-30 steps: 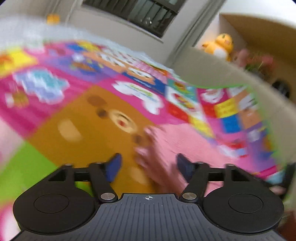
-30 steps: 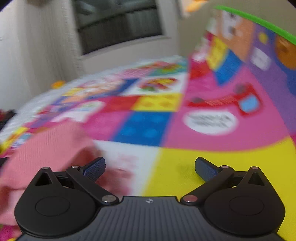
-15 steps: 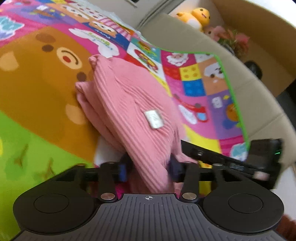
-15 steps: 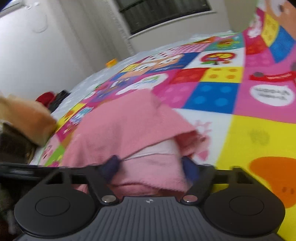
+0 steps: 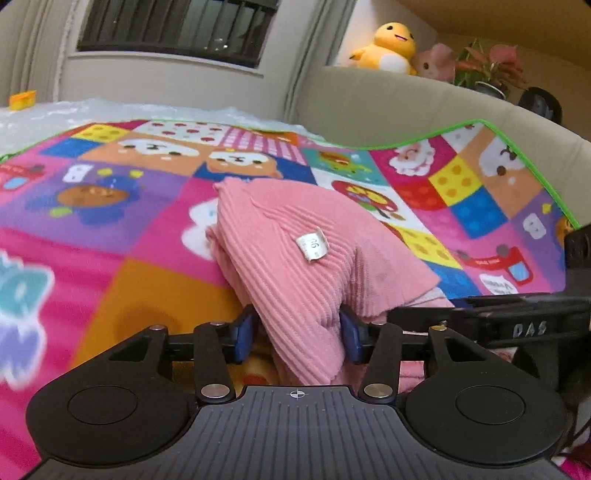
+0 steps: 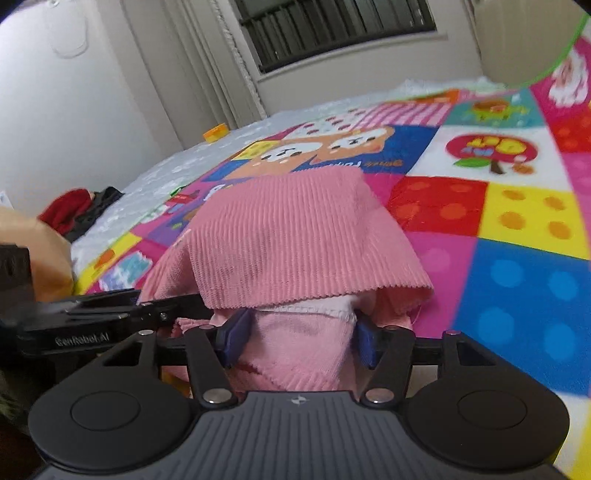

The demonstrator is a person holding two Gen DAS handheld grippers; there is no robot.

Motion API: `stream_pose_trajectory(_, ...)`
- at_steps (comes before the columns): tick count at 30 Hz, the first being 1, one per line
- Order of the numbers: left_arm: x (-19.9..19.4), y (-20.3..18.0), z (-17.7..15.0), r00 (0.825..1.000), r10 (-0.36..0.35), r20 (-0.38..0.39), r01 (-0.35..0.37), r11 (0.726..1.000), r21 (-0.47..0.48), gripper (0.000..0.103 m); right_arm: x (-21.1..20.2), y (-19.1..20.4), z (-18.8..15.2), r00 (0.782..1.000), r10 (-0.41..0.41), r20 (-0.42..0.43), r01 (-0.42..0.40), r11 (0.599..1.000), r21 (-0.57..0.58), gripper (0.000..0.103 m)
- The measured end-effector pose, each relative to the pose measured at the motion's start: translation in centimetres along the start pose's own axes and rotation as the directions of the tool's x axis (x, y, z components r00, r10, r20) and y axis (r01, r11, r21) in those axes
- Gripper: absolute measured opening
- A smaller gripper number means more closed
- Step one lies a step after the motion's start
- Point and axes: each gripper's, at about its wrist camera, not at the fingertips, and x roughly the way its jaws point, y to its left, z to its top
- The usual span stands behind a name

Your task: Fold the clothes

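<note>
Left wrist view, lower centre: the left gripper (image 5: 297, 334) is closed down to the thickness of a bunched wad of the pink corduroy garment (image 5: 306, 258), one blue-padded finger on each side of it. Right wrist view, lower centre: the right gripper (image 6: 295, 338) is likewise closed onto the garment's near end, where a paler lining with a stitched hem (image 6: 306, 308) shows under the ribbed top layer. The two grippers sit side by side on neighbouring parts of the same near edge; each appears as a dark bar at the side of the other's frame.

Judgement: gripping one edge at two points lets it be carried evenly, so a layer comes over square rather than skewed.

The garment lies mid-frame on the patchwork play mat (image 5: 110, 221), already doubled into several layers and humped, not flat. A small white size tag (image 5: 312, 245) faces up on the top layer.

Surroundings: the mat around the garment is bare, so nothing obstructs a move across it. In the left wrist view's upper right, the mat edge climbs a beige sofa back (image 5: 388, 99) carrying a yellow plush duck (image 5: 388, 48). In the right wrist view's far left lie red and dark clothes (image 6: 79, 210). A barred window (image 6: 332, 29) fills the top.
</note>
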Motion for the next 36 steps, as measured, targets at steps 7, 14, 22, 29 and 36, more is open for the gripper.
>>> stream_pose_trajectory(7, -5.7, 1.2, 3.1, 0.981, -0.130, 0.141, 0.122, 0.991, 0.059, 0.061, -5.6, 1.4, 0.4, 0.987, -0.068, 0.144, 0.101, 0.966, -0.236, 0.084)
stream_pose_trajectory(14, 1.5, 1.7, 8.3, 0.977, -0.175, 0.121, 0.172, 0.985, 0.035, 0.062, -1.6, 5.8, 1.6, 0.983, -0.090, 0.162, 0.153, 0.887, -0.437, 0.084)
stream_pose_trajectory(22, 5.0, 3.7, 5.5, 0.999, 0.030, 0.027, -0.029, 1.000, -0.005, 0.059, 1.3, 5.2, 1.1, 0.996, -0.063, 0.060, 0.083, 0.900, -0.427, 0.088)
stream_pose_trajectory(29, 1.0, 1.1, 2.8, 0.994, 0.093, 0.062, -0.101, 0.986, 0.132, 0.062, 0.6, 1.8, 3.6, 0.988, -0.106, 0.116, 0.136, 0.946, -0.293, 0.103)
stream_pose_trajectory(36, 1.8, 1.5, 1.2, 0.997, 0.077, -0.010, -0.076, 0.990, 0.122, 0.062, 5.3, -0.4, 3.5, 0.961, -0.269, 0.061, 0.276, 0.927, -0.254, 0.103)
